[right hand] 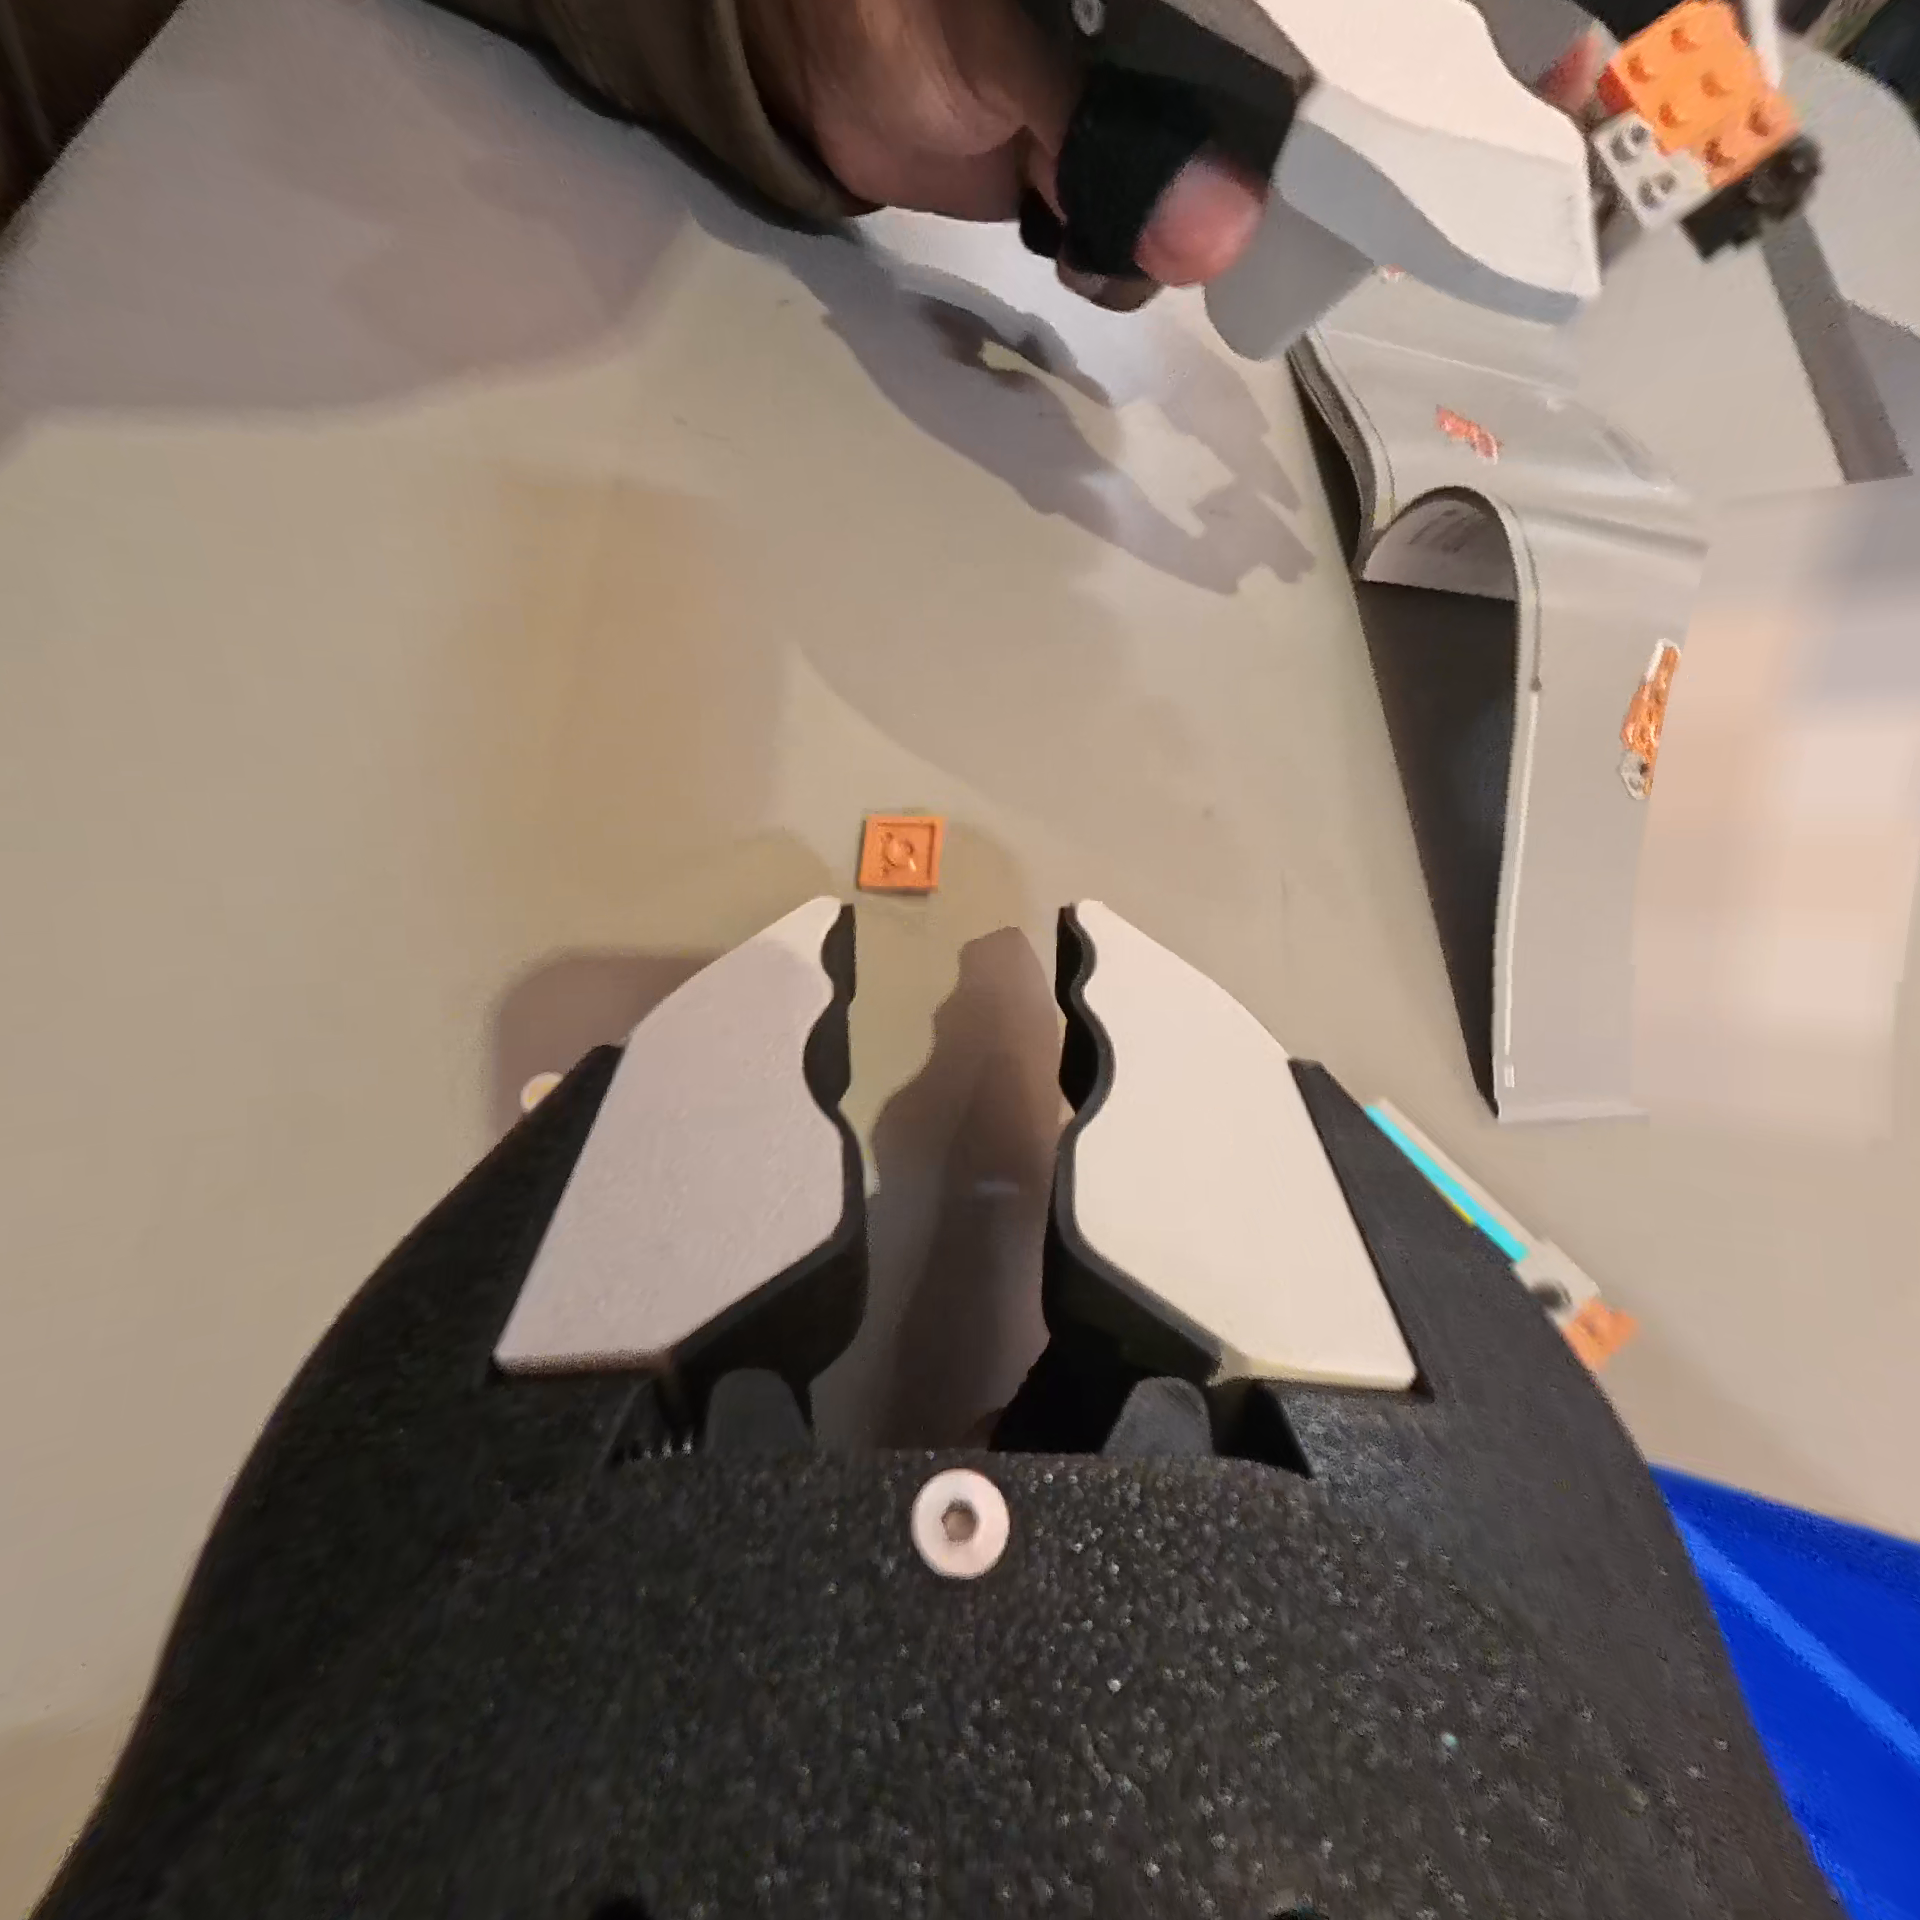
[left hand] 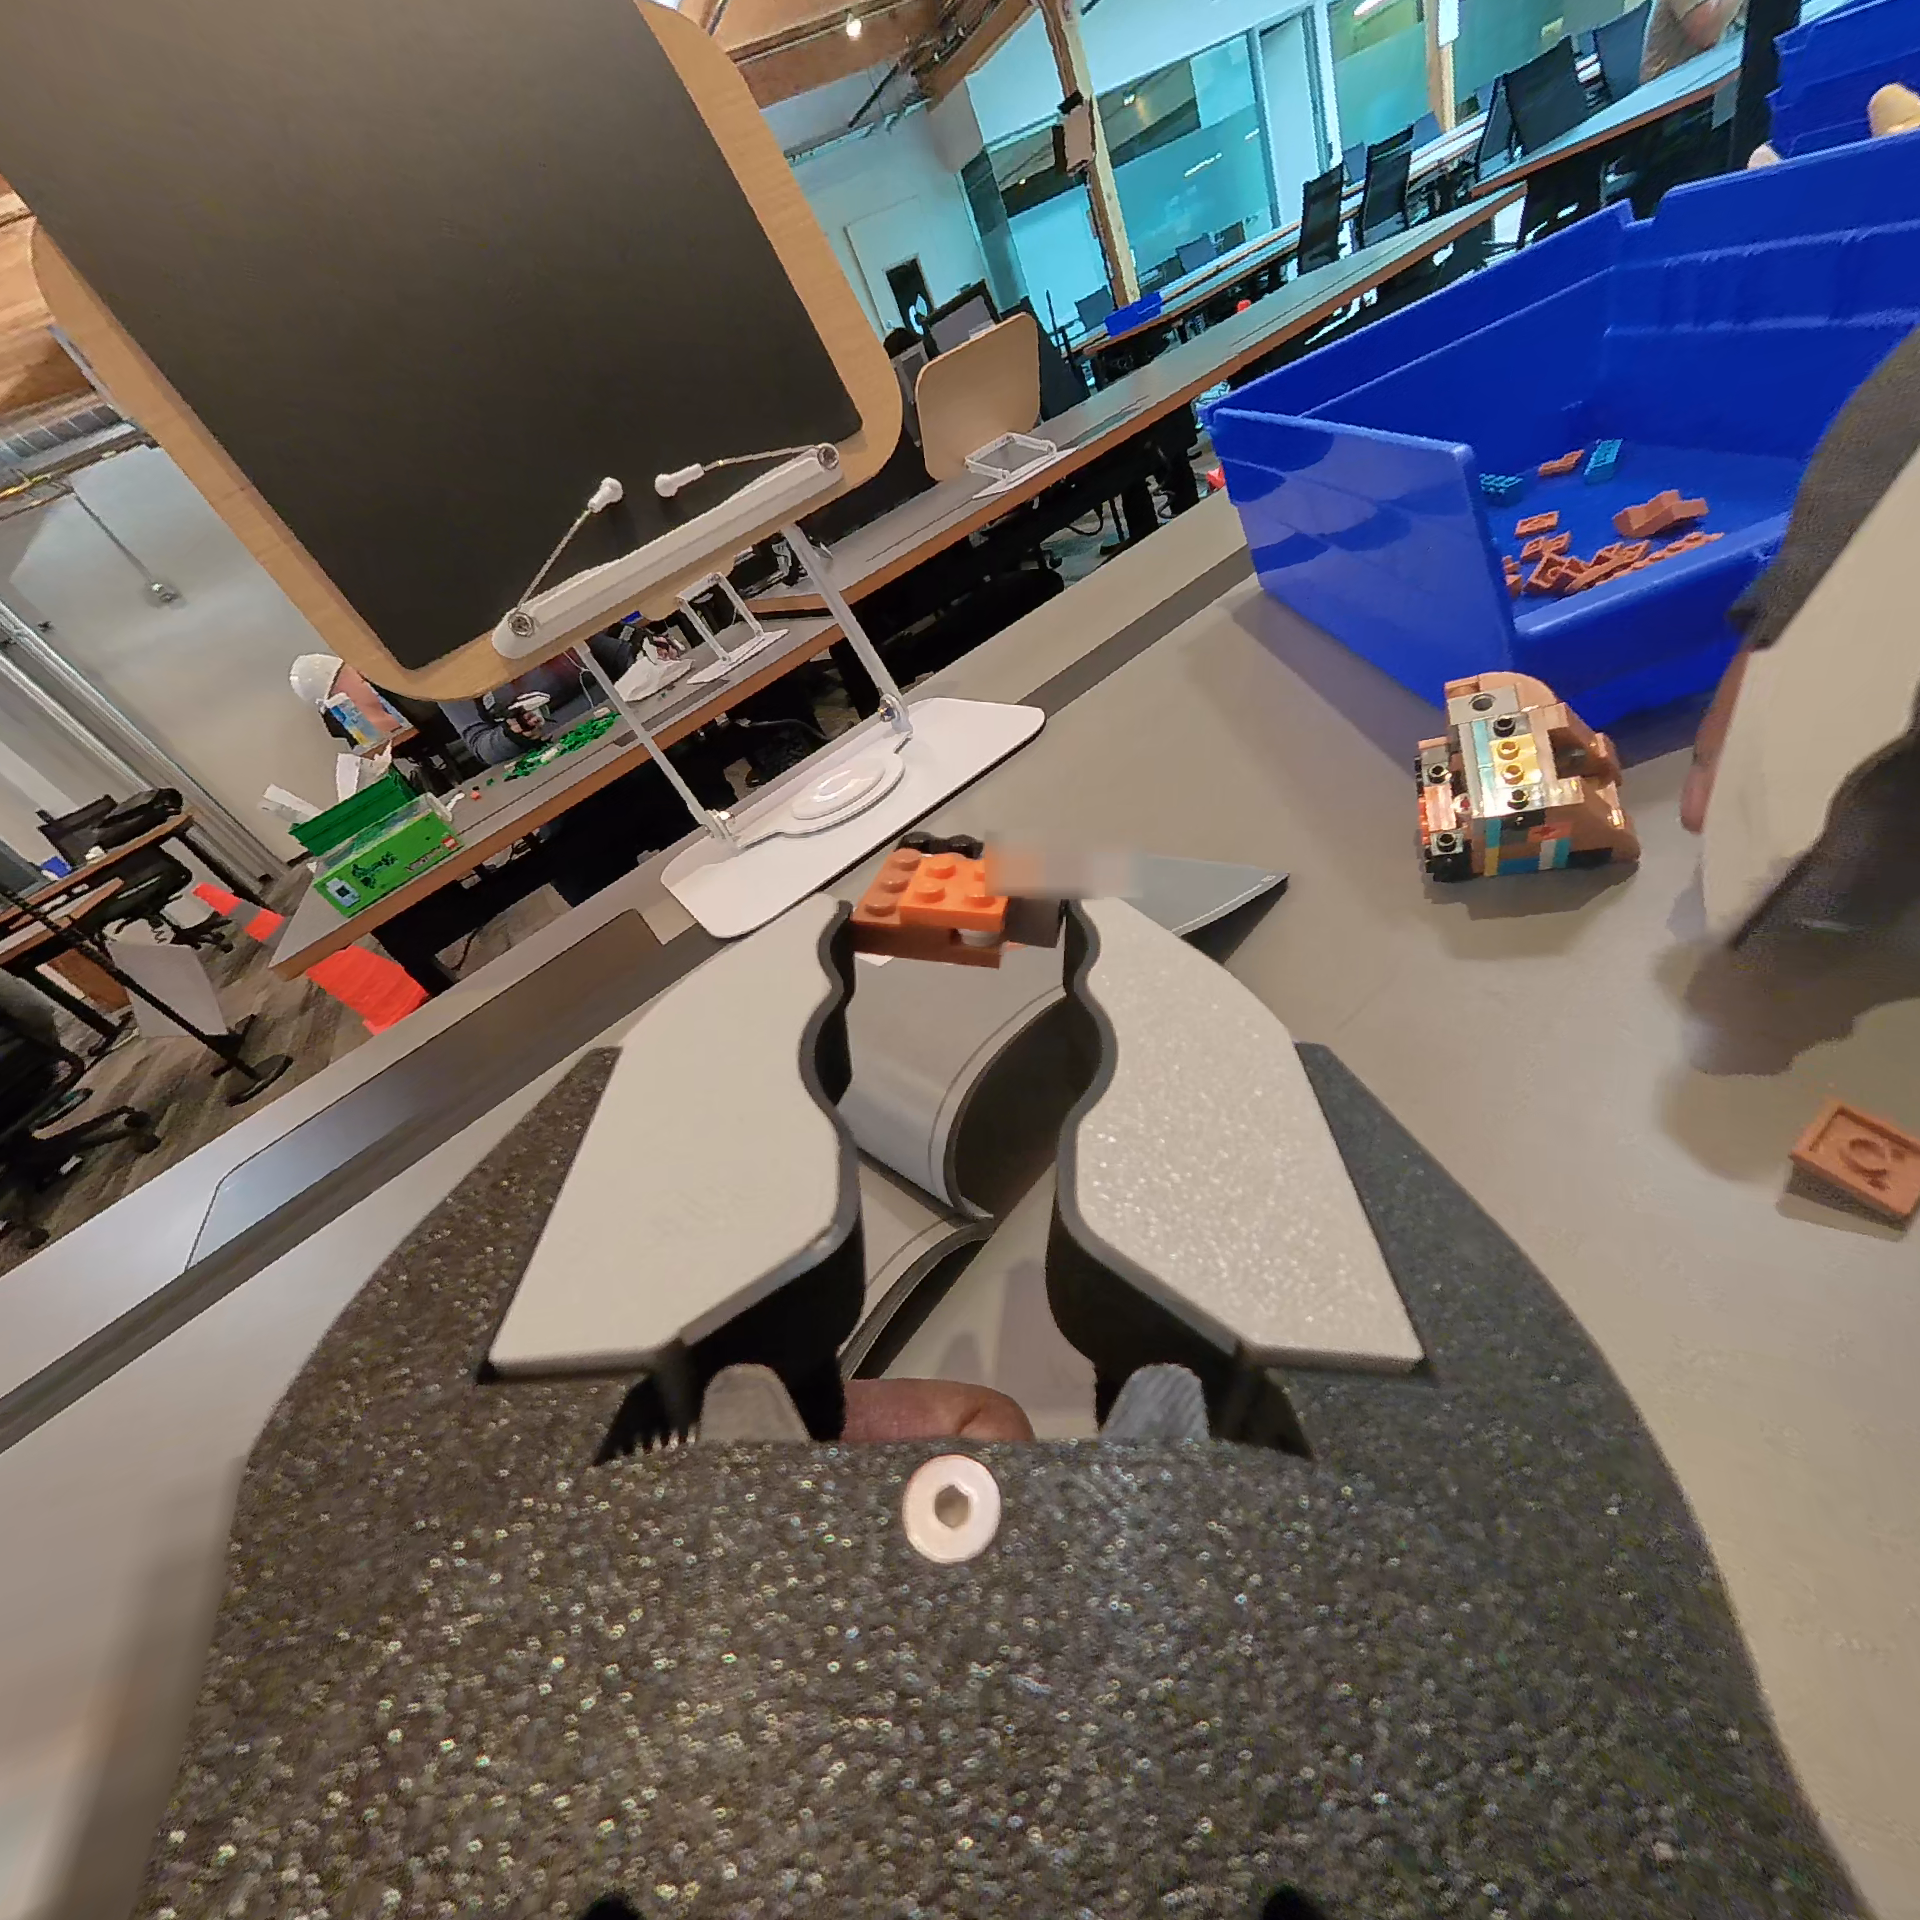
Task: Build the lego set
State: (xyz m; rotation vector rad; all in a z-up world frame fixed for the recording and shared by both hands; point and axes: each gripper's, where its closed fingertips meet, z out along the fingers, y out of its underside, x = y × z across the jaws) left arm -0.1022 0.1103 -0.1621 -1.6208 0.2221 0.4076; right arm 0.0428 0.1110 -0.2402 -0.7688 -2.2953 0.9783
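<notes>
My left gripper [left hand: 956, 925] is shut on a small orange lego assembly [left hand: 935, 899] with grey and black parts beneath, held above the table over the open instruction booklet [left hand: 914, 1143]. The same assembly shows at the top right of the right wrist view [right hand: 1694, 114], between the left gripper's fingers [right hand: 1455, 177]. My right gripper [right hand: 956, 920] is open and empty, just above the table, close behind a small square orange tile [right hand: 900, 854] lying underside up. That tile also shows in the left wrist view [left hand: 1860, 1158]. A partly built model [left hand: 1517, 779] stands on the table.
A blue bin [left hand: 1538, 499] with several loose brown and teal bricks stands at the back right. A tablet on a white stand [left hand: 831, 769] stands behind the booklet [right hand: 1558, 665]. A blue bin edge [right hand: 1818, 1683] is at my right gripper's side. The grey table's far edge [left hand: 520, 997] is to the left.
</notes>
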